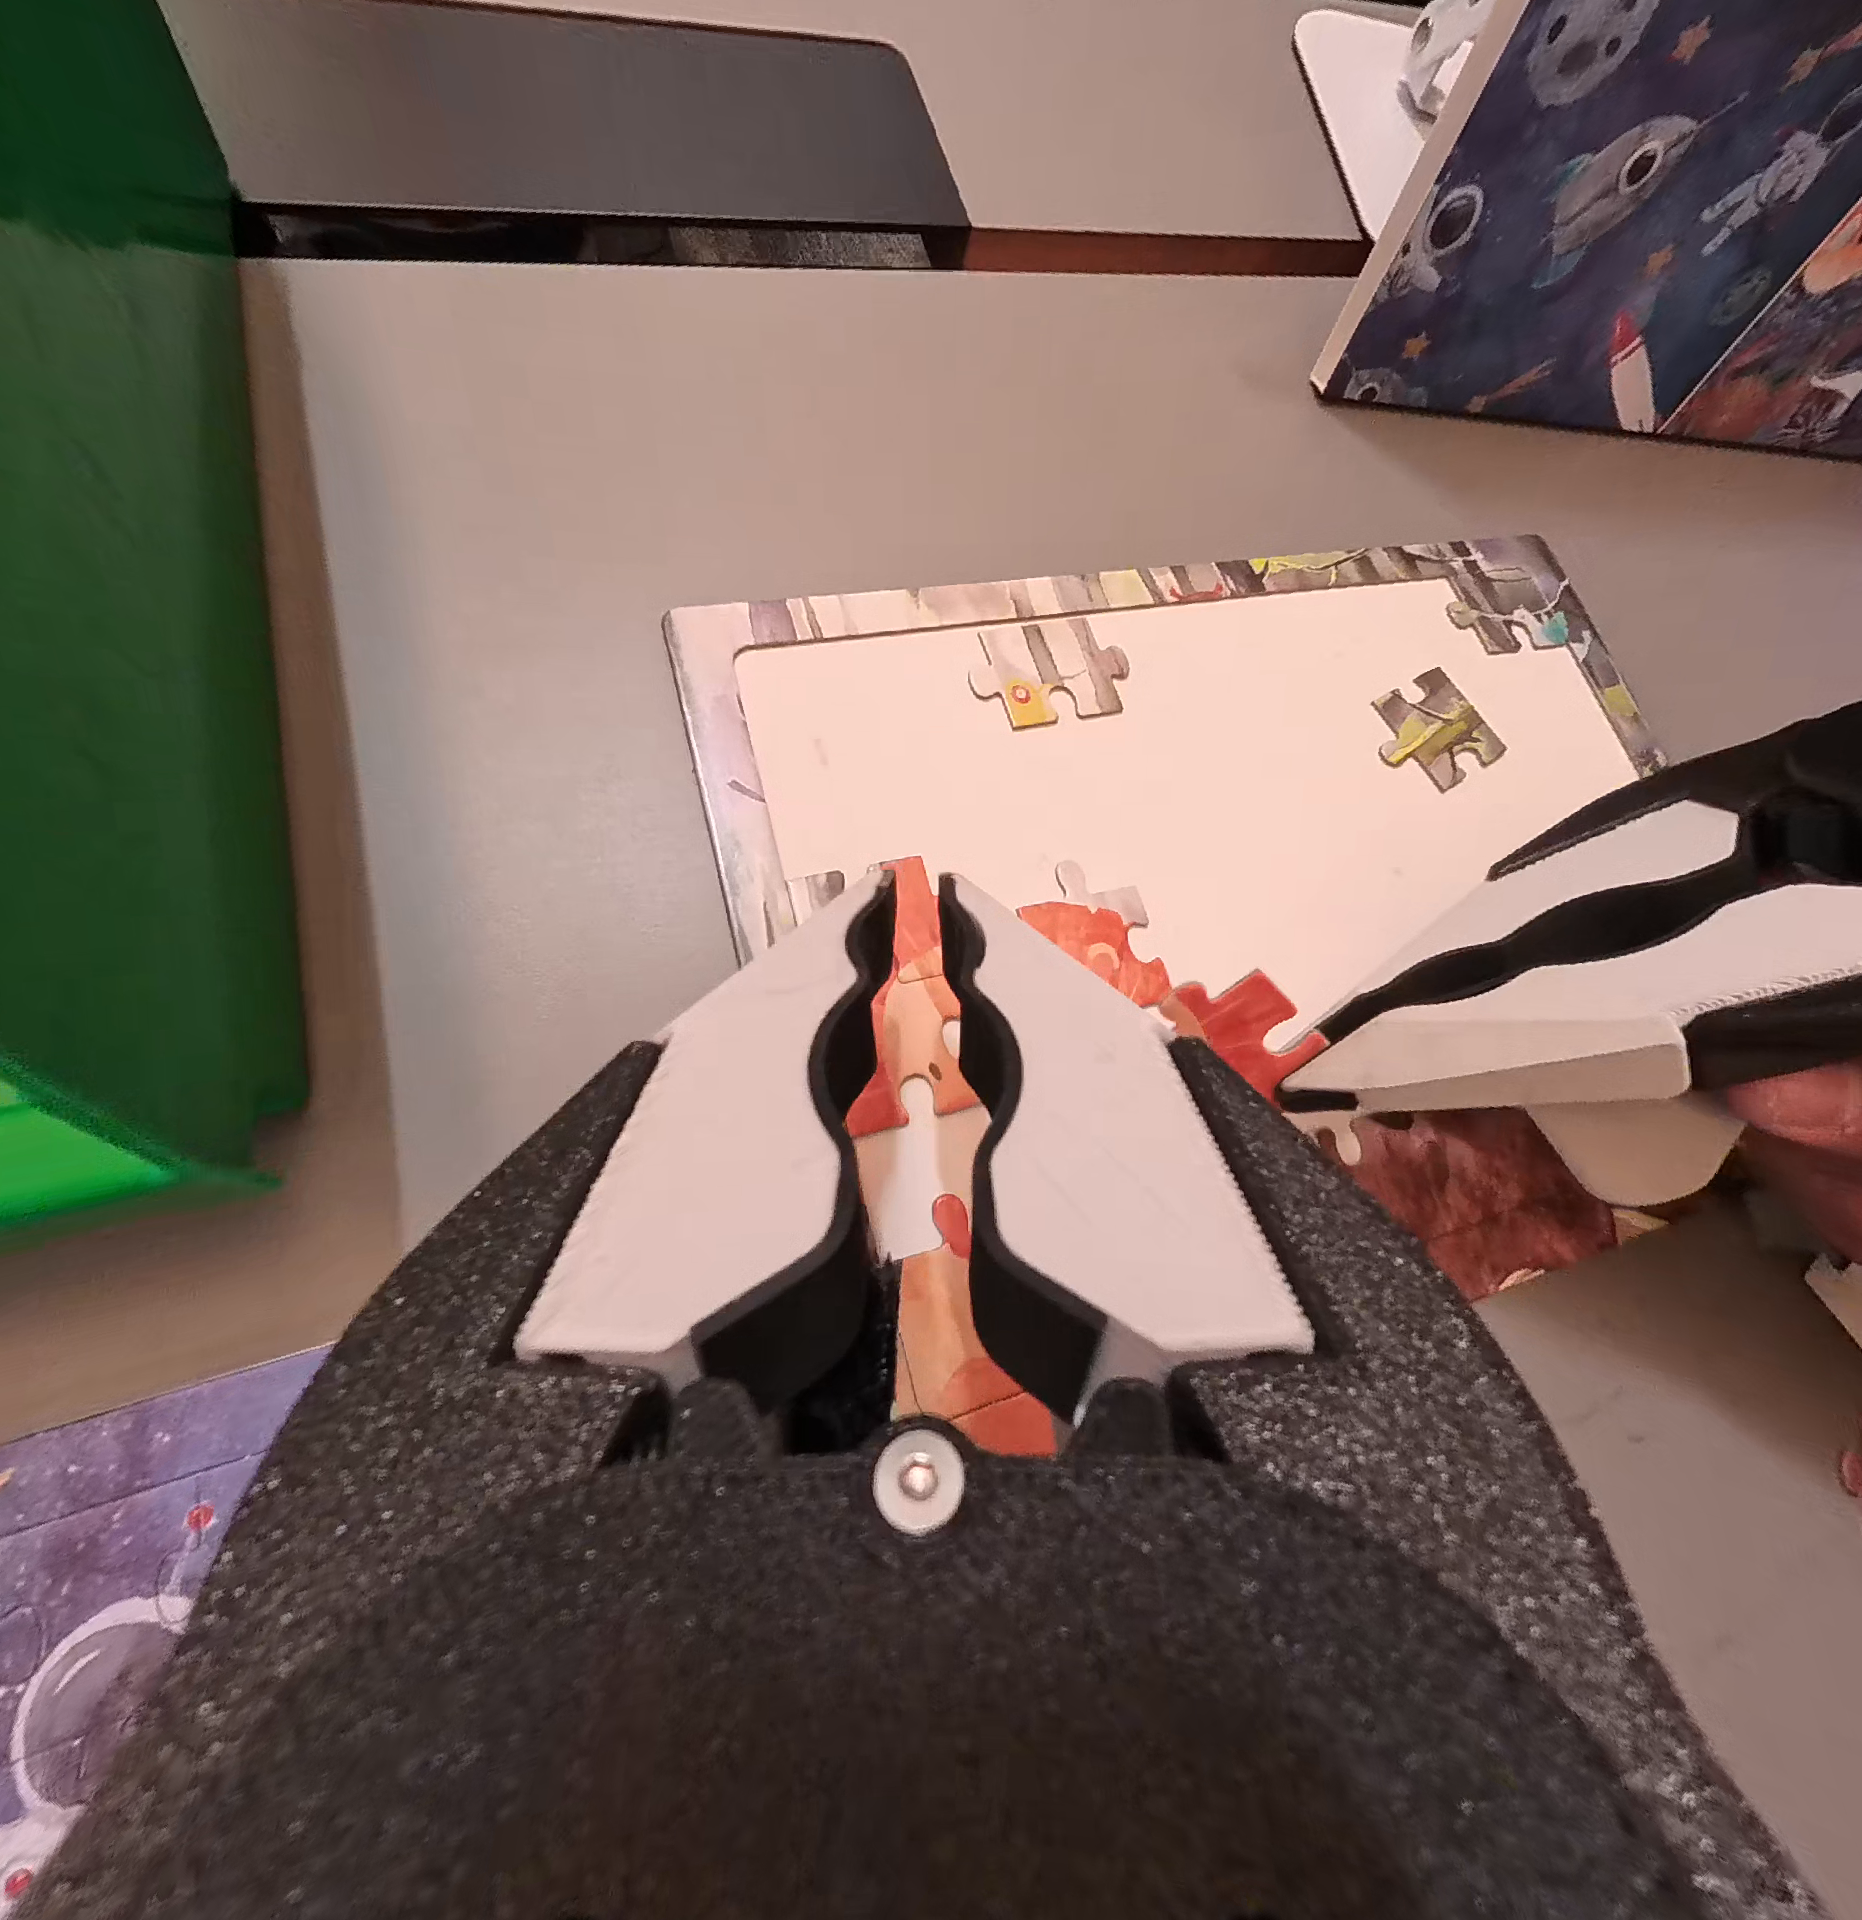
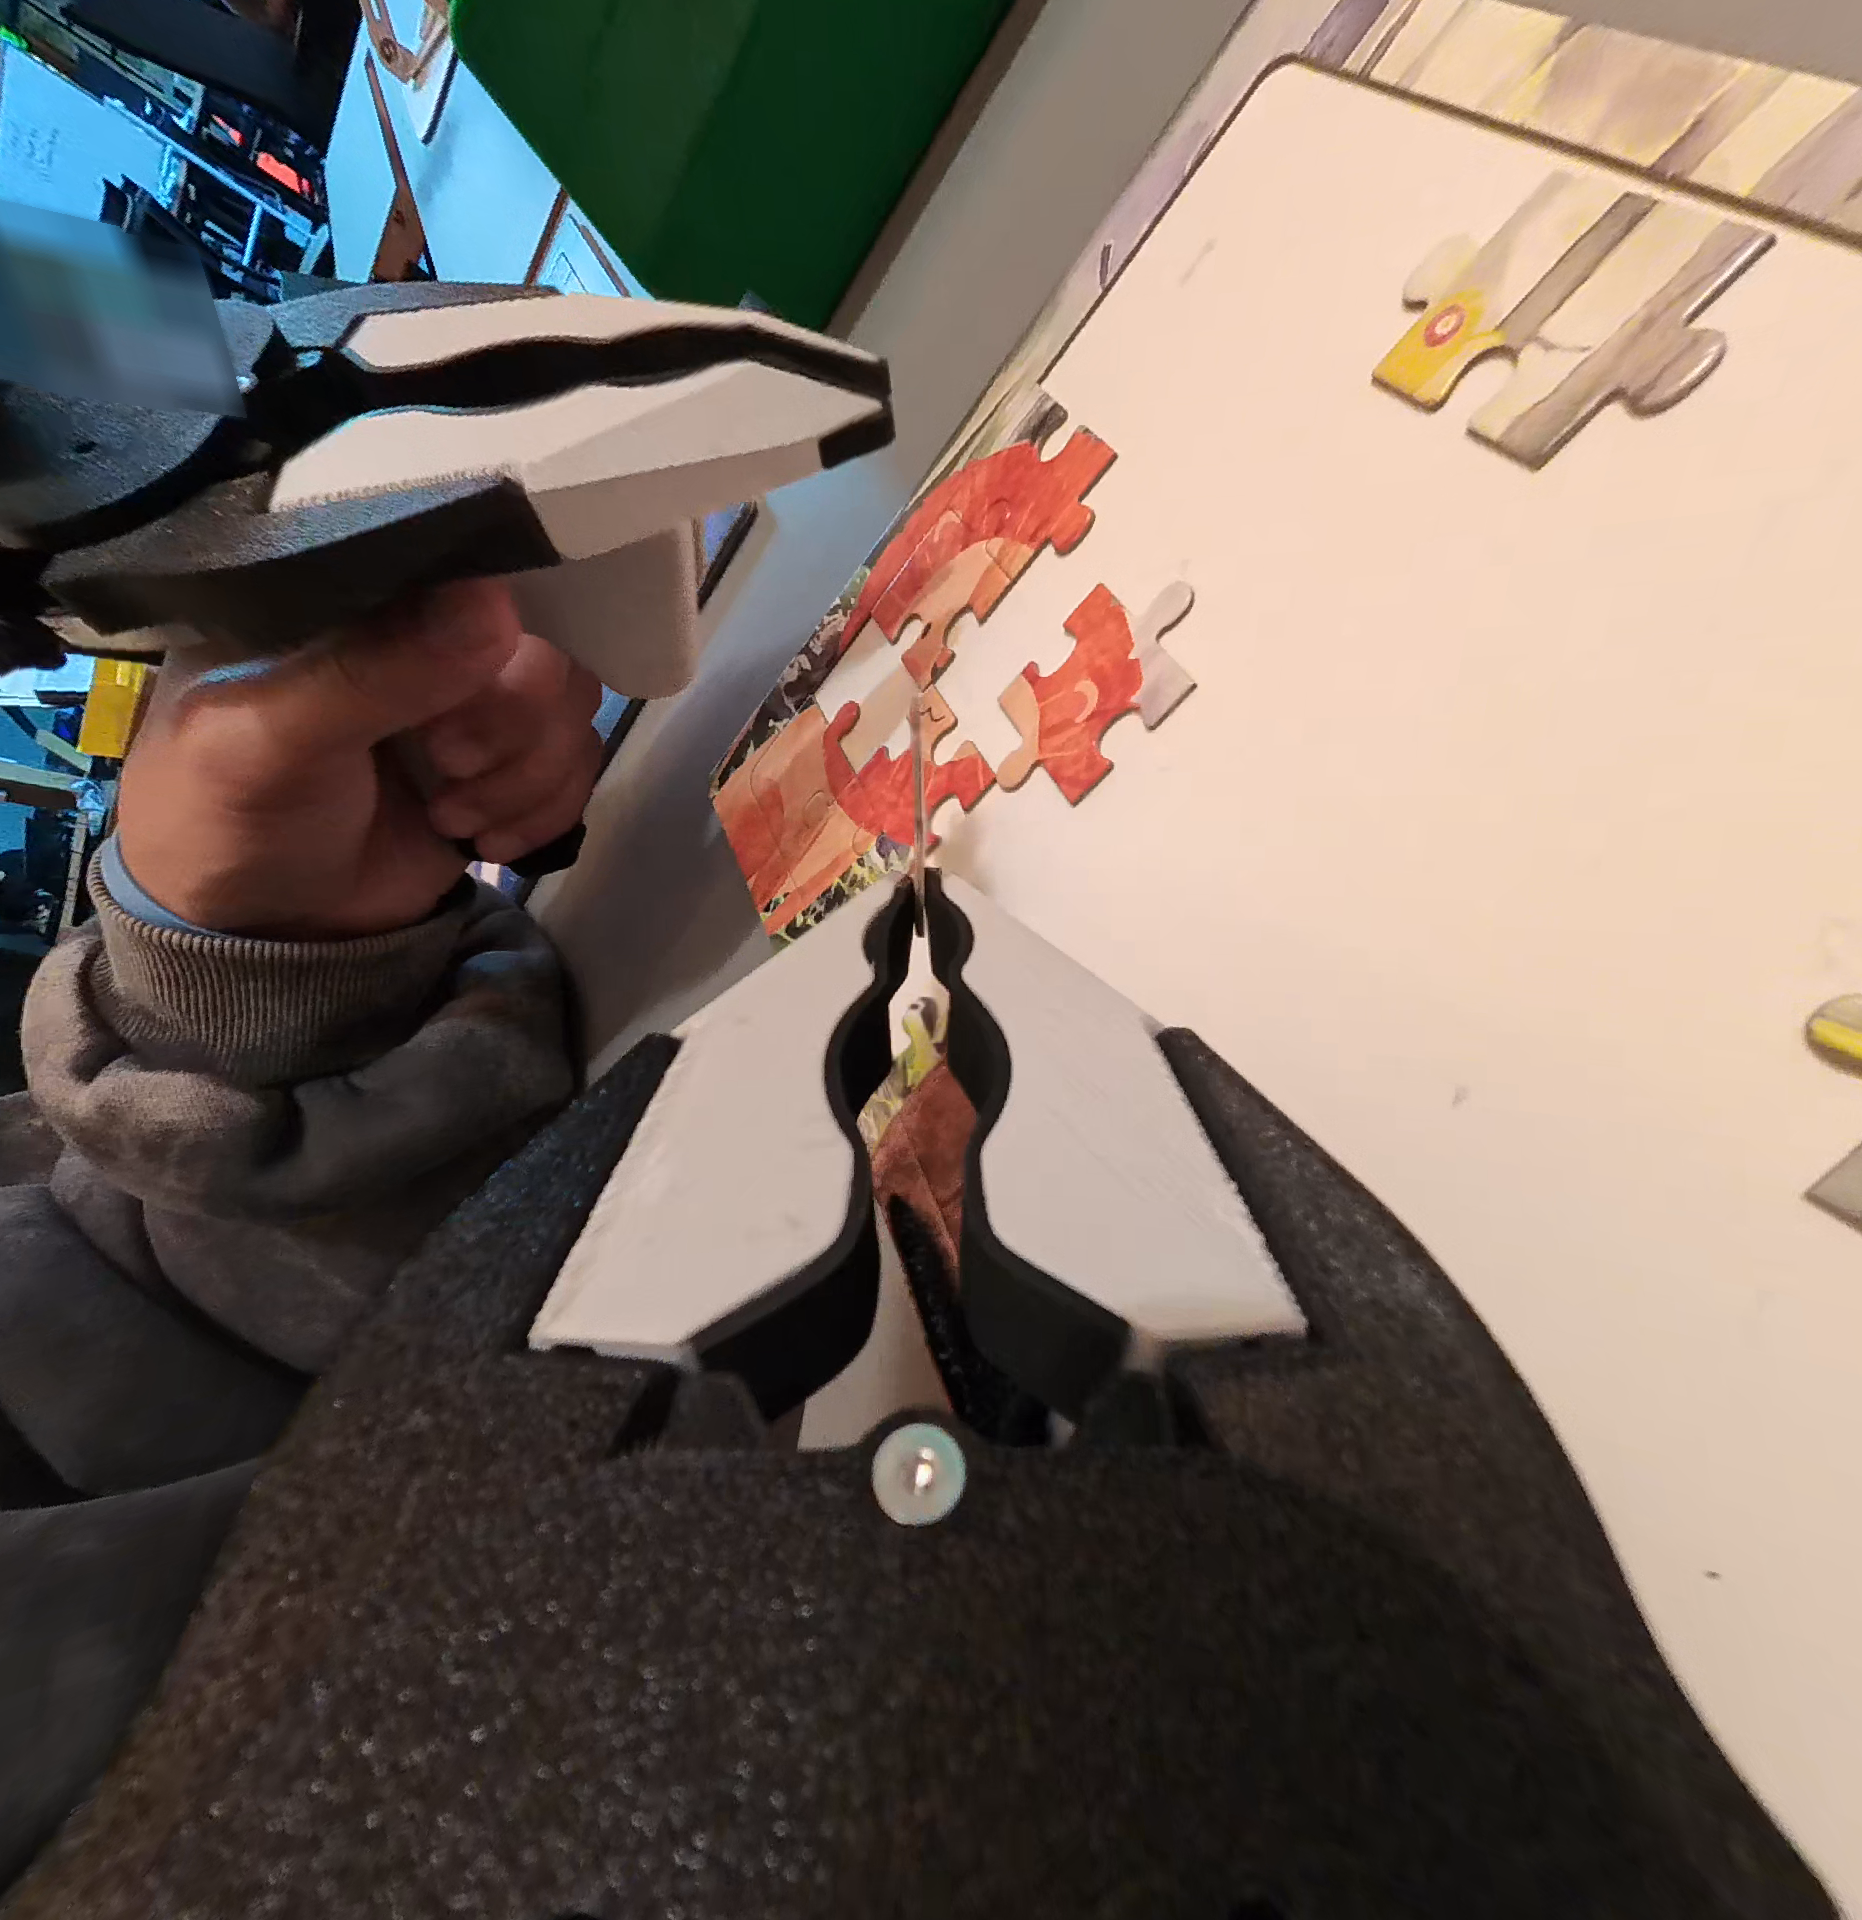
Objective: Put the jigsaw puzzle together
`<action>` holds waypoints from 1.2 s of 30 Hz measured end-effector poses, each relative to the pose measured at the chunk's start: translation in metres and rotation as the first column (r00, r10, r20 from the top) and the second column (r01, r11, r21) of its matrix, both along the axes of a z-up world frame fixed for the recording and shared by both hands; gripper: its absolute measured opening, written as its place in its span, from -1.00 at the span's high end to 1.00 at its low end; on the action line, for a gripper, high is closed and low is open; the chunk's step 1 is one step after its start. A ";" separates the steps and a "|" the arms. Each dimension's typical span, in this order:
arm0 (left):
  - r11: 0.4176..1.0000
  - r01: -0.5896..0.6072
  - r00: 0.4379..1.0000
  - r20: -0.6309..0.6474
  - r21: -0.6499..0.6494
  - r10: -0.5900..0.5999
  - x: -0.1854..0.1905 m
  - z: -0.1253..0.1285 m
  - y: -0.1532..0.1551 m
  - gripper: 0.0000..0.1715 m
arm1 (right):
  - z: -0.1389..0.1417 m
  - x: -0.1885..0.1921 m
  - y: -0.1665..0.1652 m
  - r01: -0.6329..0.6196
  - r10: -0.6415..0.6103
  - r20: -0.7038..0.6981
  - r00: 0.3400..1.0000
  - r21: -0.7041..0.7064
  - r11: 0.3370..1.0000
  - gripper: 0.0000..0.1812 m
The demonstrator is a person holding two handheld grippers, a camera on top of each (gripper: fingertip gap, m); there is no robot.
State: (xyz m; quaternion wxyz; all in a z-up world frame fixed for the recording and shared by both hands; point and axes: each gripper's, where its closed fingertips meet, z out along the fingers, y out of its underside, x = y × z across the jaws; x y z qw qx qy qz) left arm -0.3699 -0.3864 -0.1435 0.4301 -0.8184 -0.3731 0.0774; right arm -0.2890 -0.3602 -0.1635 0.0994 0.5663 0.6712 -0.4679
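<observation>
Left wrist view: the left gripper (image 1: 916,883), jaws nearly together and empty, hovers over the orange cluster (image 1: 1088,945) in the tray's (image 1: 698,727) near corner. The right gripper (image 2: 922,883) pinches a piece (image 2: 919,769) edge-on above that cluster. Two loose pieces (image 1: 1052,675) lie farther in; a box (image 1: 1633,208) stands beyond.

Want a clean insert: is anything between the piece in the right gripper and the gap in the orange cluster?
Nothing visible. The piece, edge-on in the right gripper, faces the gap directly; the left gripper hangs off to the side.
</observation>
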 end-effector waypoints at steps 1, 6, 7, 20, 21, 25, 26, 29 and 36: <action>1.000 0.003 1.000 0.000 -0.004 -0.003 0.000 -0.001 0.001 0.91 | 0.000 0.000 -0.001 -0.003 0.003 0.001 1.000 0.001 1.000 0.98; 1.000 0.013 1.000 0.001 -0.009 -0.012 0.002 -0.002 0.002 0.91 | 0.000 0.000 -0.003 0.000 0.000 0.005 1.000 -0.010 1.000 0.98; 1.000 0.012 1.000 0.001 -0.008 -0.012 0.002 -0.002 0.002 0.91 | -0.001 0.000 -0.003 0.000 0.000 0.007 1.000 -0.008 1.000 0.98; 1.000 0.021 1.000 -0.004 -0.015 -0.021 0.003 0.000 0.002 0.91 | -0.010 -0.001 -0.006 0.014 -0.014 0.024 1.000 0.031 0.999 0.98; 1.000 0.021 1.000 -0.004 -0.013 -0.021 0.003 0.000 0.002 0.91 | -0.011 -0.001 -0.007 0.011 -0.012 0.029 1.000 0.035 0.999 0.95; 1.000 0.022 1.000 -0.004 -0.013 -0.022 0.004 0.000 0.002 0.91 | -0.015 0.001 -0.008 0.001 -0.003 0.040 0.999 0.056 0.998 0.85; 1.000 0.023 1.000 -0.004 -0.014 -0.023 0.004 0.000 0.002 0.91 | -0.014 0.000 -0.007 0.005 -0.007 0.037 0.999 0.059 0.998 0.83; 1.000 0.026 1.000 -0.003 -0.017 -0.026 0.004 0.000 0.002 0.91 | -0.012 -0.001 -0.004 0.005 -0.007 0.023 1.000 0.074 0.997 0.80; 1.000 0.025 1.000 -0.004 -0.017 -0.025 0.004 0.000 0.001 0.91 | -0.014 0.003 -0.006 -0.034 0.034 0.002 0.999 0.143 0.989 0.80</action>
